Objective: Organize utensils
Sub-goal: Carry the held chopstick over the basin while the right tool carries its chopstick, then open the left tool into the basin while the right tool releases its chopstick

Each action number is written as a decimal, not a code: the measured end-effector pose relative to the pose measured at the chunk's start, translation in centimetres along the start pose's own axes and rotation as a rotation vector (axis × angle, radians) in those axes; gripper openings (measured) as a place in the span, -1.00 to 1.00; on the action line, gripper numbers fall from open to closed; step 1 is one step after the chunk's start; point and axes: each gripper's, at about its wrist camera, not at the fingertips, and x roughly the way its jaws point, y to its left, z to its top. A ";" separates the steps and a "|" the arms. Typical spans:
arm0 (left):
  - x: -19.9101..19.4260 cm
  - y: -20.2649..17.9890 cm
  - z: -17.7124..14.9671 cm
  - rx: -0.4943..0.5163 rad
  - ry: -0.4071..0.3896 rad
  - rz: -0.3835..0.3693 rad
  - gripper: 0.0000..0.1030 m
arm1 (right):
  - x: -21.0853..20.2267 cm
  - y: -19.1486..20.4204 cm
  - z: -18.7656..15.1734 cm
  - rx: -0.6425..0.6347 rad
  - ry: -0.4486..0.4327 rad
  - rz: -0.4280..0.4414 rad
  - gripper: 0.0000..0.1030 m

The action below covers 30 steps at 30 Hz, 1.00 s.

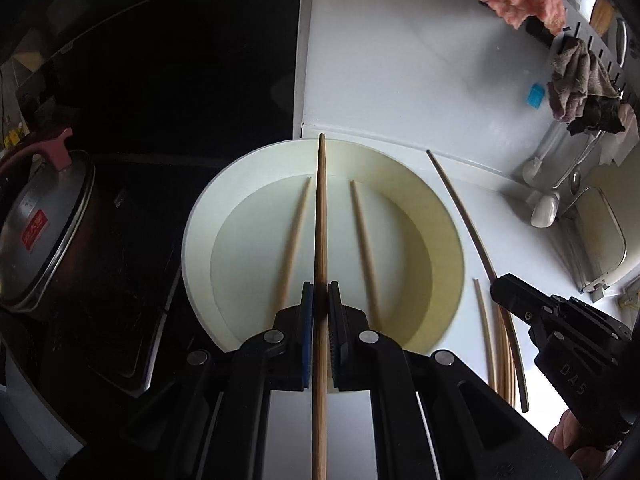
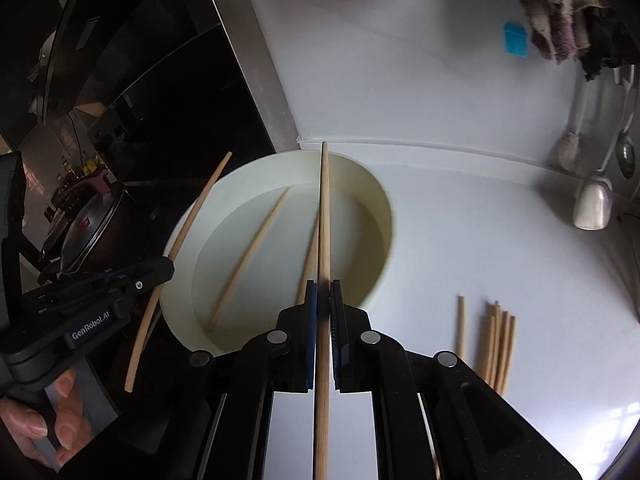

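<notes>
A cream round dish [image 1: 444, 248] [image 2: 180, 236] sits on the white counter with two wooden chopsticks [image 1: 294, 242] [image 2: 248, 260] lying in it. My left gripper [image 1: 320, 286] is shut on a chopstick [image 1: 321, 208] held over the dish; it shows at the left of the right wrist view [image 2: 160, 270]. My right gripper [image 2: 323, 284] is shut on another chopstick [image 2: 325, 208] over the dish's right part; it shows in the left wrist view [image 1: 500, 284] with its chopstick [image 1: 460, 208]. Several chopsticks [image 2: 496, 340] [image 1: 504, 352] lie on the counter right of the dish.
A black stovetop [image 1: 160, 100] lies left of the dish, with a lidded pot [image 1: 44, 232] on it. Cloths [image 1: 576, 80] hang at the far right above ladles [image 2: 594, 204]. A blue item [image 2: 514, 38] lies on the far counter.
</notes>
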 end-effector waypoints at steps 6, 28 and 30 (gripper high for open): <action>4.1 2.5 1.8 0.038 0.054 -0.036 -0.85 | 5.6 2.5 2.1 0.053 0.049 -0.017 -0.88; 12.4 4.3 3.0 0.076 0.205 -0.114 -0.79 | 14.1 1.9 2.3 0.149 0.225 -0.109 -0.84; 12.3 4.5 3.1 0.074 0.206 -0.107 -0.59 | 14.0 1.7 2.4 0.158 0.219 -0.106 -0.63</action>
